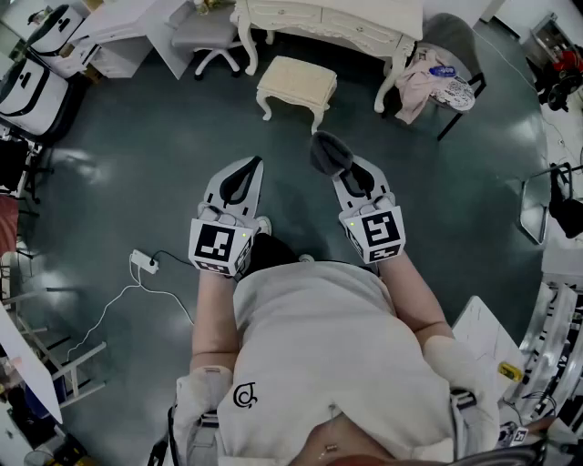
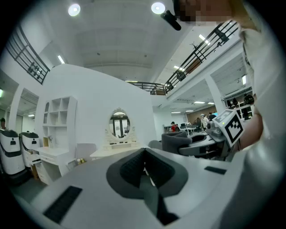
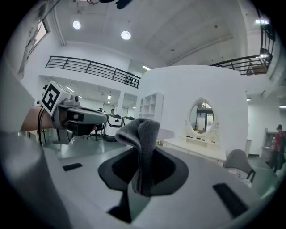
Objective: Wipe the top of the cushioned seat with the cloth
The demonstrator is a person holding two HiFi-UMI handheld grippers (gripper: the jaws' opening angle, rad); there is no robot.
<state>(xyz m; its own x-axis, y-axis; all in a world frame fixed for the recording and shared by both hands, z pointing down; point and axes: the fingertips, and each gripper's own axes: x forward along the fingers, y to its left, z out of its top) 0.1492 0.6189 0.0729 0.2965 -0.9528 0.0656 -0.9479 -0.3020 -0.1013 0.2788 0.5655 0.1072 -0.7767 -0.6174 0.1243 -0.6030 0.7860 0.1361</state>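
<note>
Head view: floor [image 1: 173, 136] separates right claw [image 1: 342, 173], gripping cloth [image 1: 326, 151], from seat [image 1: 296, 80].

I see my left gripper [image 1: 242, 177] and right gripper [image 1: 353, 177] side by side above the floor [image 1: 137, 164]. A grey cloth [image 1: 328, 152] bunches at the right gripper's tip, apparently pinched there. The cushioned seat [image 1: 296, 82] stands well ahead, just before the white worktop [image 1: 328, 18].
</note>
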